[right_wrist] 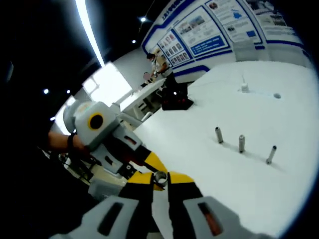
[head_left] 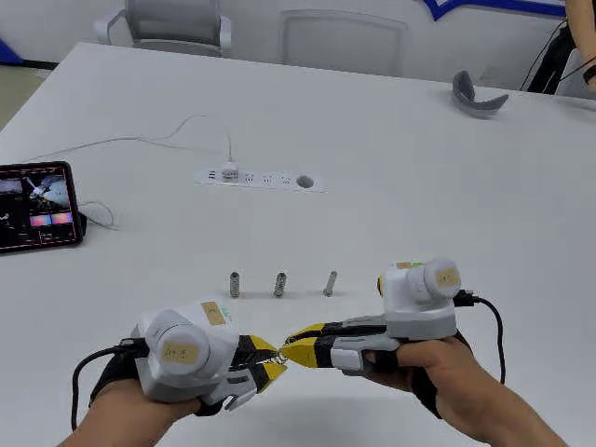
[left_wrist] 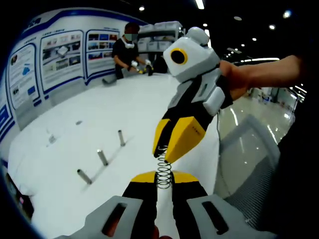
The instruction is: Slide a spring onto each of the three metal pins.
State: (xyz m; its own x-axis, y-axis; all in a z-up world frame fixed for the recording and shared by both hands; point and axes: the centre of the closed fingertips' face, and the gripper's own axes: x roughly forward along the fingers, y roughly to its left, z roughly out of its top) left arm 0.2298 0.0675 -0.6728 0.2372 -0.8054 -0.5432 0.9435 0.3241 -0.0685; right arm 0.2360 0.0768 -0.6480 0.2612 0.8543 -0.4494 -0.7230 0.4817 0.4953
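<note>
We see the two claws meeting tip to tip low over the near part of the white table [head_left: 438, 196], in front of the pins. The left claw [left_wrist: 163, 180], with black jaws and yellow tips, is closed to a narrow slit on one end of a small silver coil spring [left_wrist: 163, 168]. The right claw [right_wrist: 160, 180], built the same way, is pinched on the spring's other end. The spring spans the short gap between them, clear of the table.

Beyond the claws, three short grey metal pins [head_left: 279, 279] stand in a row on the table, set apart from one another. In the head view the left pin [head_left: 235, 284] and the middle pin [head_left: 279, 287] look ribbed, with coils around them. The right pin [head_left: 330, 283] looks smooth and bare.

Farther back, a white power strip [head_left: 259, 178] lies flat with a thin white cable [head_left: 140, 140] plugged into it. A black tablet [head_left: 35, 207] with a lit screen sits near the table's left edge.
</note>
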